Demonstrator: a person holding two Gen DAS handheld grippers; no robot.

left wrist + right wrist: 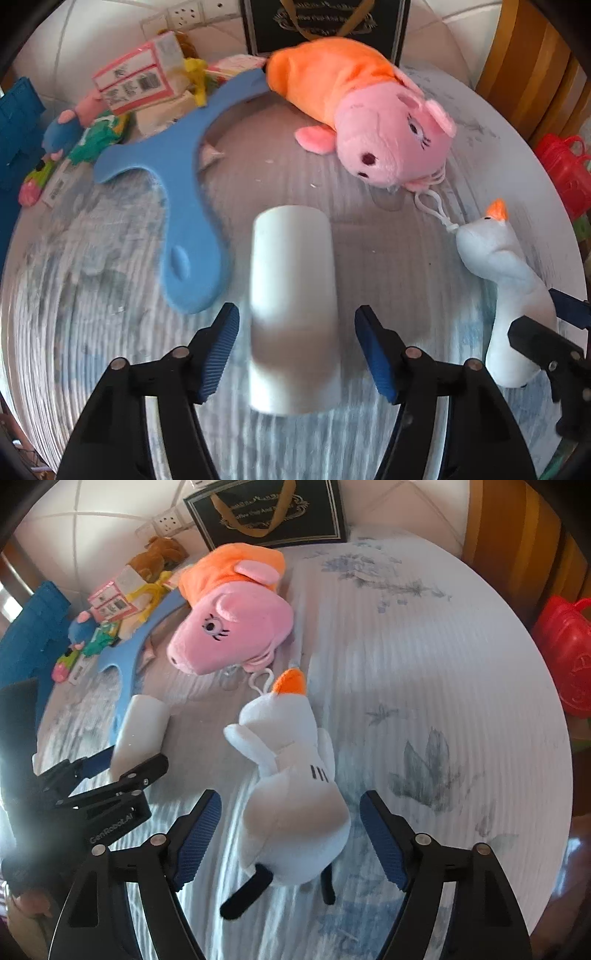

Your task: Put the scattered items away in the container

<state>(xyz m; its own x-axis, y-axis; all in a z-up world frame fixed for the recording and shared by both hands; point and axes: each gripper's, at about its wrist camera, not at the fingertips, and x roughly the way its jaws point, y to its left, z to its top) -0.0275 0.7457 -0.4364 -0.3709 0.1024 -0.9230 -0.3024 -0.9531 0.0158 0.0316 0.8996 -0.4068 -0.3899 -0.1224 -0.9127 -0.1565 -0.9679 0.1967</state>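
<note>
Both pairs of fingers are spread wide, gripping nothing. Between the left gripper's (297, 349) fingers lies a white cylinder (293, 306) on the round counter (461, 122), not touched by either pad. The right gripper (291, 836) straddles a white snowman plush (291, 786) likewise. Beyond both lies a pink pig plush (369, 122); a blue container (16, 129) sits far left.
</note>
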